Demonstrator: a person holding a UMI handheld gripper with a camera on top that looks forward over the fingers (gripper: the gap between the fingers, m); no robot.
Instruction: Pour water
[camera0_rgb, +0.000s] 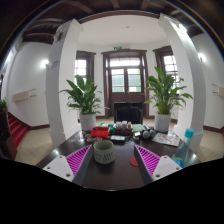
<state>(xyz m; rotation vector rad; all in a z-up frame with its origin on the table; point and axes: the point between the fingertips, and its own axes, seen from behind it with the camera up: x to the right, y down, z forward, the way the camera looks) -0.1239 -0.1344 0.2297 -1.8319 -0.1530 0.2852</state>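
Note:
A grey-green cup (104, 152) stands on the dark table (120, 172), between my fingers and nearer the left one. My gripper (113, 163) is open; its magenta pads (80, 161) show at either side, with a gap between each pad and the cup. A clear plastic water bottle with a blue cap (183, 147) stands beyond the right finger, toward the table's right end. A small red piece (134, 158) lies on the table just left of the right pad.
At the far end of the table lie a red object (100, 131), some dark items (146, 133) and small clutter. Two large potted plants (84, 100) flank a fireplace (129, 112) beyond. White columns stand at both sides.

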